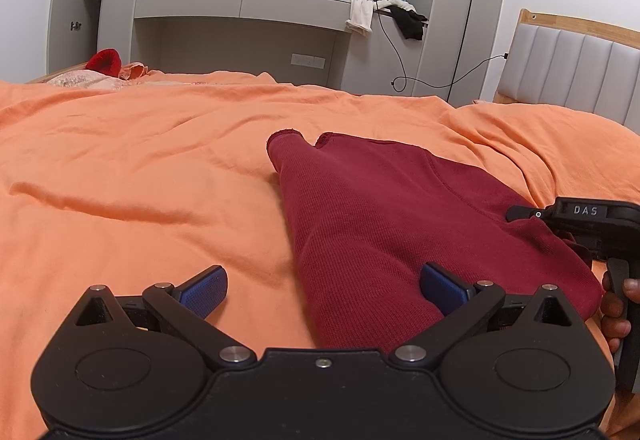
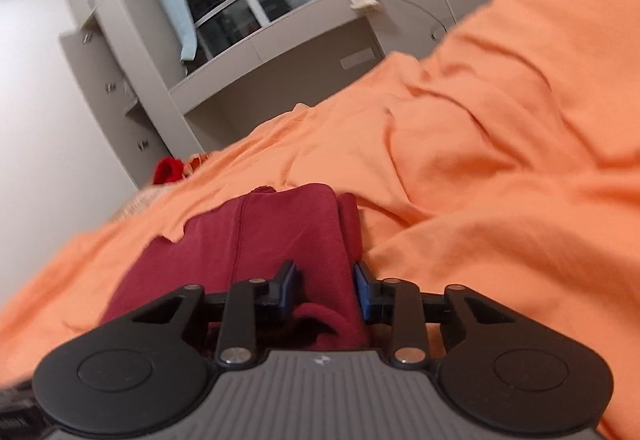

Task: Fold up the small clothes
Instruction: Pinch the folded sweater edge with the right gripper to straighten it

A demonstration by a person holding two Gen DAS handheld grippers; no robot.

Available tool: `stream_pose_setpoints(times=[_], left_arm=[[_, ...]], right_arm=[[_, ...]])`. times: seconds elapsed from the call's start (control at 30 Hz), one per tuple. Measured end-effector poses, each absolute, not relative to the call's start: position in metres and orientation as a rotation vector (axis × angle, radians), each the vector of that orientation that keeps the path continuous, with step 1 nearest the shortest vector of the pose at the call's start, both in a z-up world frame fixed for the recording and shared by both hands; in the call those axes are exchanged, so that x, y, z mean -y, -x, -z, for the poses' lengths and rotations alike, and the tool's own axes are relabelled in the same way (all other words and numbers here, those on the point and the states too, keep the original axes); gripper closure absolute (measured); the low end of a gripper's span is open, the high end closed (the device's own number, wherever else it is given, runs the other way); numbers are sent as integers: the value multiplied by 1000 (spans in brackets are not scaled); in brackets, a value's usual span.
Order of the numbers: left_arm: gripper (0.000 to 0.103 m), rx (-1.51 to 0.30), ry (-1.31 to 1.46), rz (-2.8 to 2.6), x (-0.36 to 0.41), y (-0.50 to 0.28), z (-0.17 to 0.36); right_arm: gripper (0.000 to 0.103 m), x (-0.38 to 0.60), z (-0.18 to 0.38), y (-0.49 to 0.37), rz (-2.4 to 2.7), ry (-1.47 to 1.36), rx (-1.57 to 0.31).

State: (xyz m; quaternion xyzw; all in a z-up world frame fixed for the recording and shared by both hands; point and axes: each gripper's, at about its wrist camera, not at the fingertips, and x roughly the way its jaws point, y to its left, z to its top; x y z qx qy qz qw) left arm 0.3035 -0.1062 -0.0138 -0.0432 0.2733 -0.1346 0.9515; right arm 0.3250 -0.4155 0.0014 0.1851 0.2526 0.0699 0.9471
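dark red knit garment (image 1: 372, 207) lying folded on orange bedsheet (image 1: 140, 159)

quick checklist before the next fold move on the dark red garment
1. Right tool has dark red garment between its blue pads: ok.
2. Right pads pressing the cloth firmly: cannot tell; a gap shows beside each pad.
3. Left tool open and free: ok; it holds nothing.
4. Left tool lined up on the garment's near edge: ok; one pad is over the cloth, the other over the orange sheet.
5. Garment flat: not ok; it is bunched at the right tool.
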Motion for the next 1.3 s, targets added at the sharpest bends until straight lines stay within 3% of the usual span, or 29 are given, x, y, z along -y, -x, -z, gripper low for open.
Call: stream_pose_setpoints(times=[0.2, 0.5, 0.73, 0.97, 1.3], left_arm=[[0, -557, 94, 271, 108, -303, 14], [0, -550, 88, 271, 110, -303, 15], [0, -504, 42, 252, 118, -296, 18], [1, -539, 188, 307, 97, -303, 4], [1, -610, 298, 496, 96, -339, -8]], right_arm=[[65, 378, -15, -312, -140, -108, -464], [47, 429, 4, -326, -175, -466, -566], [46, 439, 14, -331, -199, -546, -599], [45, 437, 15, -331, -202, -553, -601], [34, 435, 15, -333, -212, -571, -609]])
